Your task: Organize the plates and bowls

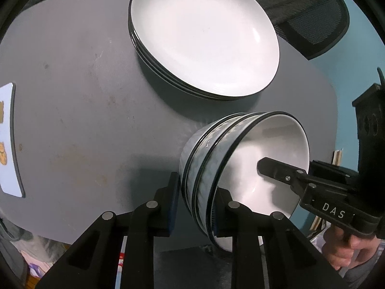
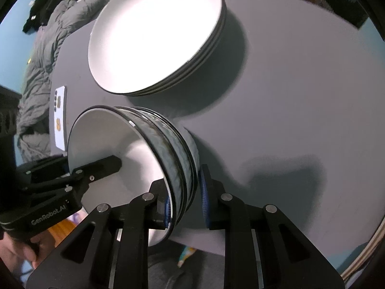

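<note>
Both your left tongs (image 1: 196, 207) and right tongs (image 2: 185, 202) clamp the stacked bowls' (image 1: 240, 159) rims; glazed, heavy, breakable, so grip opposite edges firmly.

Stacked bowls (image 1: 243, 166) sit on the table (image 1: 84, 120), just before the plate stack (image 1: 204, 38).

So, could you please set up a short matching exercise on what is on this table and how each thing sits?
Things:
1. stack of plates
2. nested bowls
3. white card
4. left gripper

States:
A. lying flat at the table's edge
B. clamped on the bowls' rim
C. stacked level on the table
D. held between both grippers, appearing tilted

Pairs: 1-C, 2-D, 3-A, 4-B
</note>
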